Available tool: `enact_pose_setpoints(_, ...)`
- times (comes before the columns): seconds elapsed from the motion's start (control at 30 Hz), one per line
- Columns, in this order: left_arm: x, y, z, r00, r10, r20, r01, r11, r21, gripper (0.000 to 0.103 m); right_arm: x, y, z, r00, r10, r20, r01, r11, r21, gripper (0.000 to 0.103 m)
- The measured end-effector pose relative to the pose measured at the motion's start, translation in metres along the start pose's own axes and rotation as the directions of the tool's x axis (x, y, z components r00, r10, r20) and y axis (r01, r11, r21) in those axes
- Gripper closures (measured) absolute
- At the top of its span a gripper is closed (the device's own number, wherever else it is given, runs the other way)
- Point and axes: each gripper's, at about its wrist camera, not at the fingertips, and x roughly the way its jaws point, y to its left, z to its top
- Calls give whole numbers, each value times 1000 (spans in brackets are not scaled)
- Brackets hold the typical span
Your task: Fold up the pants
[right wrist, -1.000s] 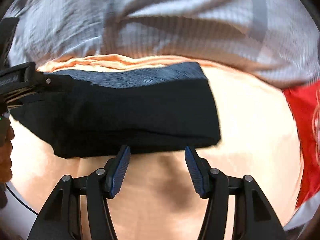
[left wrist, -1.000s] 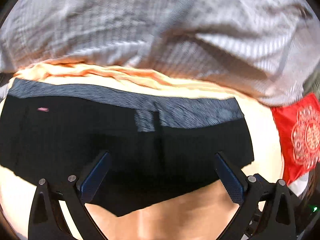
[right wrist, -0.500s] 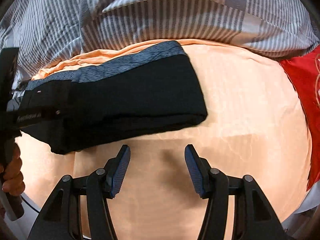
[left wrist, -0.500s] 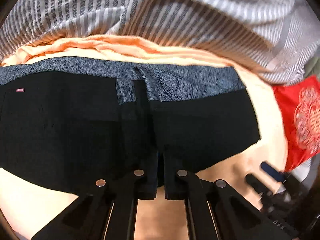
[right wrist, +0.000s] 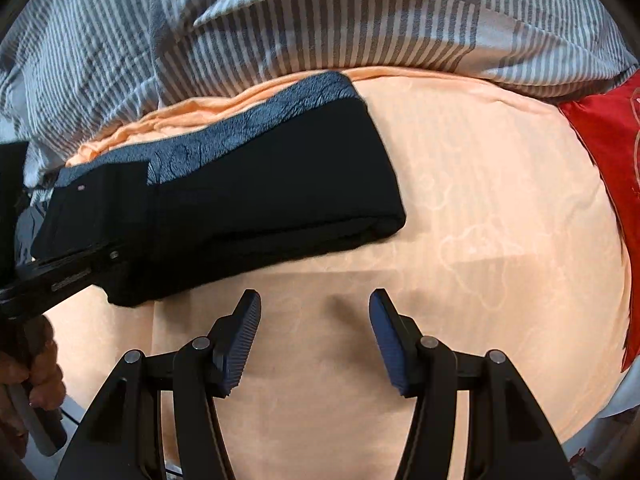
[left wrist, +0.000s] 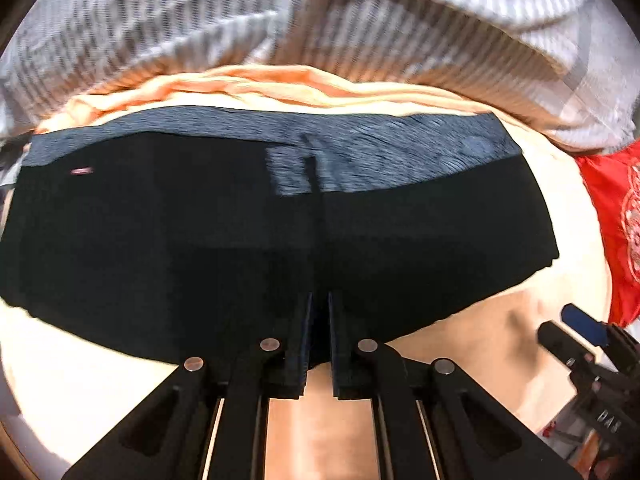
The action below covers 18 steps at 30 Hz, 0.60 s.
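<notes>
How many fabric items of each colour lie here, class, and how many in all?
Black: 1, the pants
Striped grey: 1, the duvet
Peach: 1, the sheet
Red: 1, the cloth
Total: 4

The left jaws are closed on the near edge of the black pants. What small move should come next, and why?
Probably lift the left gripper slightly: it pinches the black folded pants at their near edge, while the right gripper waits open over the peach bedsheet.
</notes>
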Motion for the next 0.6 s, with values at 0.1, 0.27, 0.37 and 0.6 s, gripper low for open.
enact_pose_setpoints(0.1,-4,20,1,1000,-27,-10,26,996,-85,95,0,-2,6,1000,13,1,-13,1000,7,42)
enact_pose_setpoints(0.27,-5,23,18,999,-50,2,50,988,-143,95,2,0,6,1000,16,1,-16,1000,1,42)
enact_pose_setpoints(0.37,-6,3,33,997,-73,30,75,991,-107,95,1,-3,11,1000,18,14,-18,1000,19,42)
enact_pose_setpoints(0.6,43,-39,44,999,14,-40,-16,999,-31,95,2,-16,46,998,53,45,-57,994,90,42)
